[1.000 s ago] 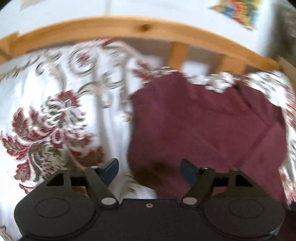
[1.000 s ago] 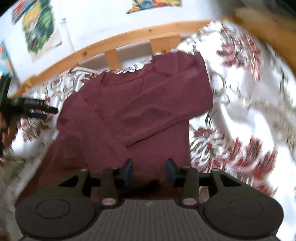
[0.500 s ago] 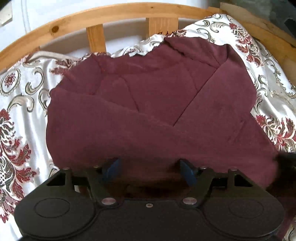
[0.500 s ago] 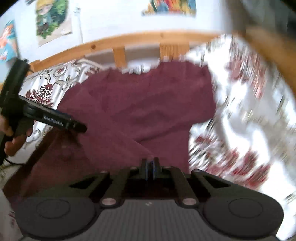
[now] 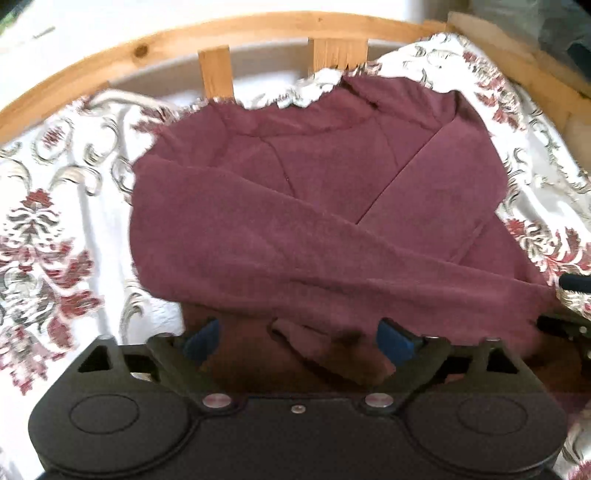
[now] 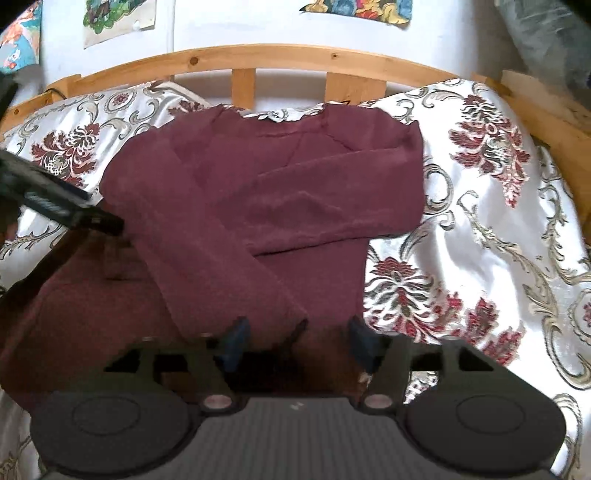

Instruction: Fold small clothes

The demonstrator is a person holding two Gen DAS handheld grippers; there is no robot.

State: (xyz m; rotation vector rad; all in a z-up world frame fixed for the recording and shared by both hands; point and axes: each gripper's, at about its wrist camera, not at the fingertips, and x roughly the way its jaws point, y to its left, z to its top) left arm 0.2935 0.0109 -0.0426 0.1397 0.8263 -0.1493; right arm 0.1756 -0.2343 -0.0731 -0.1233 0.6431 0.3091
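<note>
A maroon long-sleeved top (image 5: 295,206) lies flat on the floral bedspread (image 5: 66,229), both sleeves folded across its front. My left gripper (image 5: 298,339) hovers over the near hem, its jaws opening wide. Cloth lies beneath them and the blue pads (image 5: 395,341) press on nothing. In the right wrist view the top (image 6: 258,192) fills the middle. The diagonal sleeve's cuff (image 6: 258,314) ends between the opening jaws of my right gripper (image 6: 300,343), which do not pinch it. The left gripper (image 6: 55,199) shows at the left edge there.
A curved wooden bed rail (image 6: 258,55) with slats runs behind the top, and posters (image 6: 358,9) hang on the white wall above it. Bedspread (image 6: 480,221) stretches to the right of the garment. The right gripper's tip (image 5: 572,284) shows at the left wrist view's right edge.
My left gripper swung from over the bedspread to over the top's hem and spread wider. My right gripper shut at the sleeve cuff, then opened and let it lie.
</note>
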